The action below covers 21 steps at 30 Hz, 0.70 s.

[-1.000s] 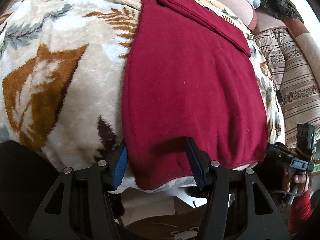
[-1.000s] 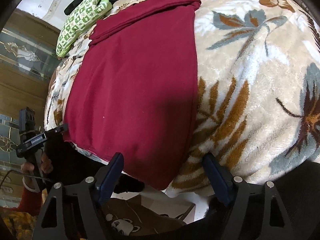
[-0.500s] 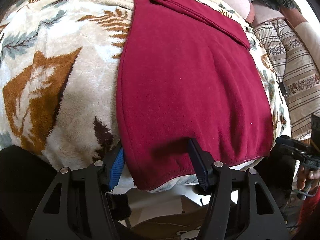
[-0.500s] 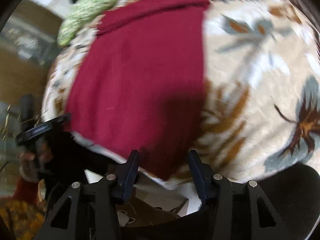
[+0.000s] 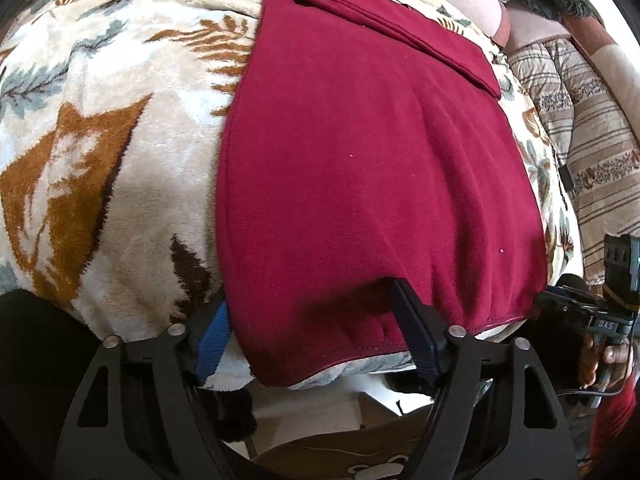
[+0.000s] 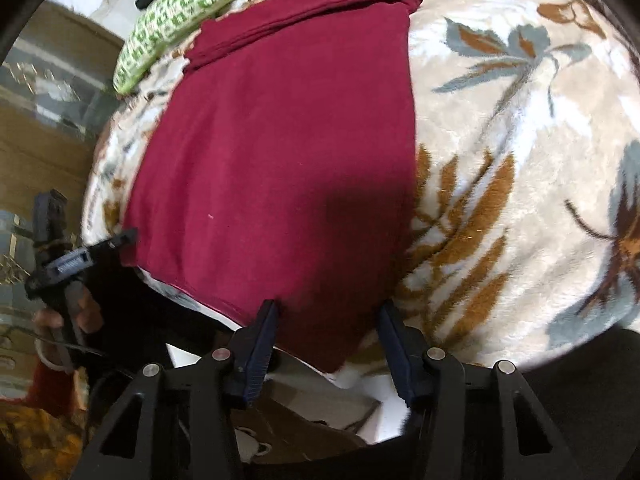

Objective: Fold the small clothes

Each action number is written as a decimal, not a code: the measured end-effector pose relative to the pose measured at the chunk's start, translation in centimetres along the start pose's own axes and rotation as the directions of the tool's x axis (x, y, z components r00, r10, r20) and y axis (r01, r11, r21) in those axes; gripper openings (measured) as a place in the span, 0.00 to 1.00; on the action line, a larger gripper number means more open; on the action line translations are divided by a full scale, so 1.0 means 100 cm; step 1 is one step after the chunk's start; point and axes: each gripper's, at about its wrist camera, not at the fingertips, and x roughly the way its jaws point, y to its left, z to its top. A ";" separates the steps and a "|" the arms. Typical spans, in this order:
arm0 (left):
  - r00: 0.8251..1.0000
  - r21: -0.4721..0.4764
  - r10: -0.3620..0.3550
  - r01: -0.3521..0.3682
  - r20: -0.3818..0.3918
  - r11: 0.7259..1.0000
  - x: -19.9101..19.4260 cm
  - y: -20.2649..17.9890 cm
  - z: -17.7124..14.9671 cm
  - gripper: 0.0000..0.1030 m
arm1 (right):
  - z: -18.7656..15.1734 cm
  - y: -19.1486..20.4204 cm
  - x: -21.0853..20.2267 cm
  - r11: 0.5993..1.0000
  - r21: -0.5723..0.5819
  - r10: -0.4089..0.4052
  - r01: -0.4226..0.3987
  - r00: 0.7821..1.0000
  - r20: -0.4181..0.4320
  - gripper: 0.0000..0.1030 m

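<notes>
- Soft bedding is your work surface: a plush leaf-print blanket [image 5: 100,168] covers the bed, with striped pillows [image 5: 592,152] on one side and a green patterned cloth [image 6: 168,28] at the far end.
- On that blanket the maroon garment [image 5: 372,168] lies flat and smooth, its near hem hanging slightly over the bed edge toward you.
- At the far end a band of the same fabric is already turned over onto the body, so I judge 1 fold done; the long near section is not yet folded, and most of the work looks to be ahead.
- Your left gripper [image 5: 316,328] is spread wide at the near hem, straddling the garment's left corner: 1 finger sits on top of the cloth, the blue-padded one is off its edge against the blanket. It has not closed on anything.
- Your right gripper [image 6: 328,332] is also parted, though less widely, bracketing the hem's right corner; fabric sits between the fingers but they are not pinching it.
- Both tools seem placed to take the 2 near corners and carry the hem toward the far fold.
</notes>
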 end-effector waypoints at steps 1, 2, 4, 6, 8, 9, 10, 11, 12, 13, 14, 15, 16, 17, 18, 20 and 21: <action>1.000 0.008 0.005 -0.005 0.000 1.000 0.000 0.000 0.000 0.75 | -0.001 -0.002 0.003 1.000 0.007 0.020 -0.020 1.000 -0.009 0.41; 1.000 0.015 0.008 -0.008 0.001 1.000 0.000 -0.001 -0.001 0.75 | -0.002 -0.001 0.007 1.000 0.003 0.016 -0.016 1.000 -0.006 0.39; 1.000 0.028 0.010 -0.010 -0.002 1.000 0.000 -0.002 -0.001 0.75 | -0.002 0.002 0.008 1.000 -0.010 0.003 -0.003 1.000 0.003 0.33; 1.000 0.025 0.014 -0.014 -0.009 1.000 -0.001 -0.001 -0.001 0.64 | -0.001 0.004 0.003 1.000 -0.004 0.027 -0.027 0.999 0.029 0.20; 1.000 0.021 0.023 -0.022 -0.011 1.000 -0.004 0.002 -0.001 0.39 | 0.001 0.007 -0.001 0.999 -0.013 0.051 -0.050 0.997 0.050 0.12; 1.000 0.018 0.026 -0.025 -0.011 1.000 -0.006 0.004 -0.001 0.31 | 0.002 0.010 -0.002 0.998 -0.020 0.061 -0.060 0.997 0.056 0.12; 1.000 0.010 0.021 -0.021 -0.013 1.000 -0.009 0.006 -0.001 0.19 | 0.003 0.014 -0.003 0.997 -0.027 0.078 -0.076 0.995 0.067 0.11; 1.000 -0.004 0.016 -0.016 -0.011 1.000 -0.013 0.009 0.000 0.07 | 0.006 0.018 -0.006 0.994 -0.031 0.106 -0.104 0.991 0.086 0.11; 1.000 -0.008 0.018 -0.018 -0.011 1.000 -0.015 0.010 0.000 0.07 | 0.009 0.020 -0.009 0.991 -0.032 0.131 -0.128 0.986 0.103 0.11; 1.000 -0.014 -0.008 0.008 -0.009 1.000 -0.019 0.012 0.001 0.07 | 0.012 0.023 -0.012 0.988 -0.032 0.152 -0.149 0.981 0.118 0.10; 0.999 -0.030 -0.052 0.052 -0.008 0.998 -0.025 0.014 0.004 0.07 | 0.016 0.025 -0.017 0.984 -0.036 0.175 -0.172 0.975 0.136 0.10; 0.998 -0.034 -0.068 0.068 -0.004 0.997 -0.029 0.014 0.005 0.07 | 0.021 0.027 -0.023 0.981 -0.042 0.195 -0.191 0.968 0.160 0.10; 0.996 -0.030 -0.086 0.086 0.007 0.996 -0.036 0.013 0.008 0.07 | 0.027 0.029 -0.029 0.977 -0.045 0.212 -0.207 0.960 0.185 0.10; 0.994 -0.022 -0.102 0.103 0.024 0.994 -0.043 0.011 0.013 0.07 | 0.031 0.029 -0.034 0.974 -0.047 0.226 -0.221 0.953 0.203 0.10; 0.993 -0.017 -0.114 0.115 0.036 0.993 -0.050 0.008 0.017 0.07 | 0.037 0.029 -0.040 0.970 -0.049 0.244 -0.239 0.943 0.228 0.10; 0.987 -0.005 -0.149 0.150 0.064 0.989 -0.062 0.003 0.026 0.07 | 0.048 0.028 -0.051 0.963 -0.049 0.268 -0.265 0.924 0.273 0.10; 0.983 -0.001 -0.167 0.168 0.077 0.986 -0.068 0.001 0.033 0.07 | 0.056 0.027 -0.058 0.958 -0.050 0.283 -0.282 0.910 0.303 0.10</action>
